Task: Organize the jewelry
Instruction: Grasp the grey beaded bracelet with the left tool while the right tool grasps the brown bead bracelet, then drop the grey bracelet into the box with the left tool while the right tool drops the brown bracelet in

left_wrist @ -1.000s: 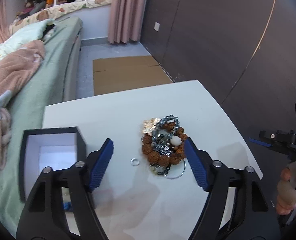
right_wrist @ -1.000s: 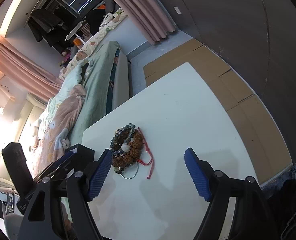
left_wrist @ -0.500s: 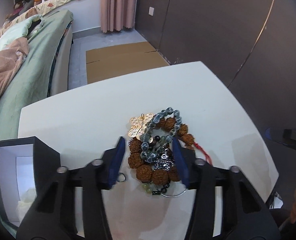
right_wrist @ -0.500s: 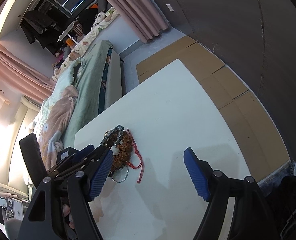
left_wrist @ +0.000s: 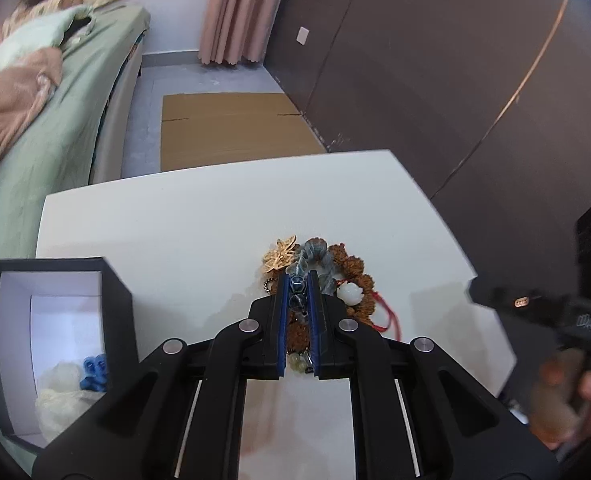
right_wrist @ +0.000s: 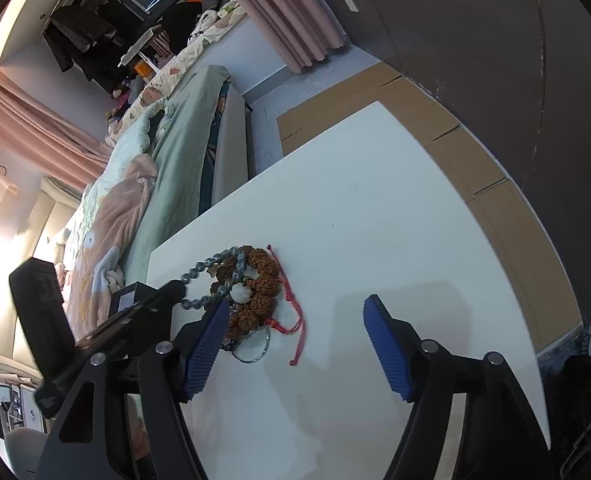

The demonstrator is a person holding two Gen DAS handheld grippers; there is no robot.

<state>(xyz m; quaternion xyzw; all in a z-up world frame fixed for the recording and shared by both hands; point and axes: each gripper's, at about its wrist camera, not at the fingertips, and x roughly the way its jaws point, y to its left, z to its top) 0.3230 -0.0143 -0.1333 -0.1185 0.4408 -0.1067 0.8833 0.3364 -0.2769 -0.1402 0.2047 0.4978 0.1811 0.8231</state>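
Left hand-held gripper (left_wrist: pixel 298 308): its blue-padded jaws are closing and stand very narrow, with the grey-blue glass bead bracelet (left_wrist: pixel 313 258) caught between the pads. In the right wrist view that bracelet is stretched out in a line from the heap toward the left tool, which suggests the grip is taking hold.

Right hand-held gripper (right_wrist: pixel 295 344): jaws wide, easing slightly inward, nothing between them. It hovers over bare white worktop (right_wrist: pixel 375 208), its left pad just beside the heap.

Location of the task items: the jewelry lies in one tangled heap near the middle of the worktop. Visible in it are:
- a brown rough-seed bead bracelet (right_wrist: pixel 261 280) with a red cord (right_wrist: pixel 299 320) trailing off it
- a white carved pendant (left_wrist: pixel 349 292)
- a gold filigree butterfly ornament (left_wrist: pixel 281 256)
- a thin silver metal ring (right_wrist: pixel 255 350) at the near edge of the heap

Receptacle: a black open box with a white lining (left_wrist: pixel 55 344) stands at the left edge of the worktop, well apart from the heap. It holds a pale crumpled bundle and a small blue item (left_wrist: pixel 95 372); what they are cannot be made out.

Assessment of progress: early. A little appears already stowed in the box, but most of the jewelry is unsorted. The step in hand is judged to be separating the glass bead bracelet from the heap. Remaining: freeing it from the tangle, carrying it to the box, then dealing with every other piece.

Risk noted: the pieces overlap, so lifting one may drag others along.
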